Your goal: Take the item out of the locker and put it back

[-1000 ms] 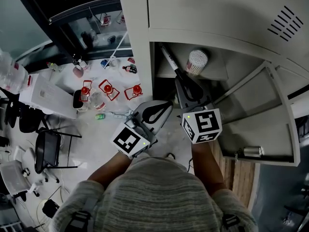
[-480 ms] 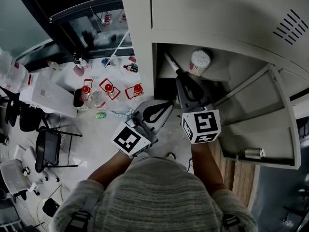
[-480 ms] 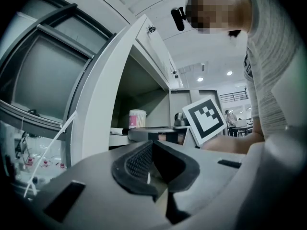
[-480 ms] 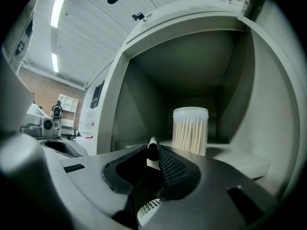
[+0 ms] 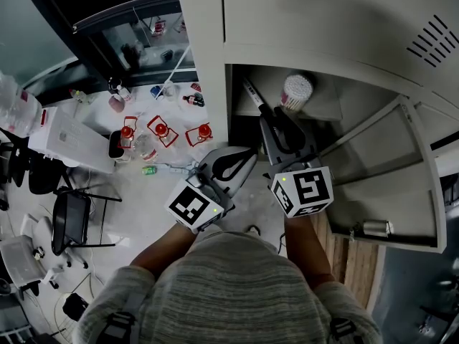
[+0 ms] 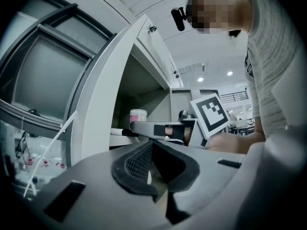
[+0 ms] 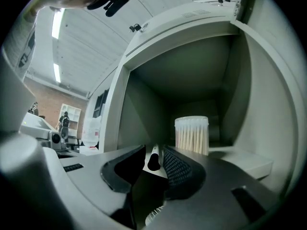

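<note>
Between right tool's [image 7: 154, 151] opening jaws, marker [image 7: 153, 162]

Left gripper [image 6: 152, 147] is held low, close in front of the torso, jaws closed together with nothing gripped. Right gripper [image 7: 154, 151] is reached further forward, just beside it. Its jaws are opening, with a marker pen [image 7: 153, 164] lying between them, not clamped. Both forearms are angled inward.

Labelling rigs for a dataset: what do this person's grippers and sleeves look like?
The left gripper and right gripper have pale grey moulded shells and black ribbed fingers, the right's opening around a marker pen. Each carries a white cube with black square markers. The person wears a light striped knit sweater.
</note>
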A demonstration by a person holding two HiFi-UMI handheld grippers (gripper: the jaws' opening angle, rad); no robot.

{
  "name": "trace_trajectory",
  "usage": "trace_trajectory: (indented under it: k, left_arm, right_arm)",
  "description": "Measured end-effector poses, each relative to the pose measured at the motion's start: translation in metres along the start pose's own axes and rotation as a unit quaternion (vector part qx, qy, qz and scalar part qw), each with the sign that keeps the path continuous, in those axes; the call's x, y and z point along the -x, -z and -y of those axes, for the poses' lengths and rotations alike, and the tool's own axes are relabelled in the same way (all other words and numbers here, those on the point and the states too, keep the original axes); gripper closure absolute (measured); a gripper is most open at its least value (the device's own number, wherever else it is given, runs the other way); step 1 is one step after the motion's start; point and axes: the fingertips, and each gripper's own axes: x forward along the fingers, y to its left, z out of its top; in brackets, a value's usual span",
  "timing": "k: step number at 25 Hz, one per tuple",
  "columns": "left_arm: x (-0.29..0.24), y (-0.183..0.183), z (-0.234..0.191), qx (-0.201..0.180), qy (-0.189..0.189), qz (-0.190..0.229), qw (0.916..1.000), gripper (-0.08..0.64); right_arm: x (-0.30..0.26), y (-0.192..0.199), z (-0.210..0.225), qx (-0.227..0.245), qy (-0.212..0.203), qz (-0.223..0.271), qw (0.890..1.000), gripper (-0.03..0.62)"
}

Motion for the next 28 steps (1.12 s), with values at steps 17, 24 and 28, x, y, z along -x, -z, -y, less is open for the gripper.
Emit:
trace_trajectory:
  k: [17,24,28]
  left_arm:
    - [-0.006,-0.008,0.015,-0.003,0.012,0.013,0.9998,0.554]
    - [-0.008,-0.011,0.024,-0.001,0.017,0.021,0.9996,0.554]
    - [-0.007,-0.009,0.031,-0.004,0.023,0.015,0.9996,0.554]
  right_arm:
    - [0.043,-0.020,-0.002,-0.062,-0.018,0.044,0.997,0.482]
    - [0.062,-0.024,-0.004,-0.068,-0.018,0.052,0.996,0.499]
    - [0.073,-0.028,-0.007,-0.053,-0.016,0.054,0.997,0.520]
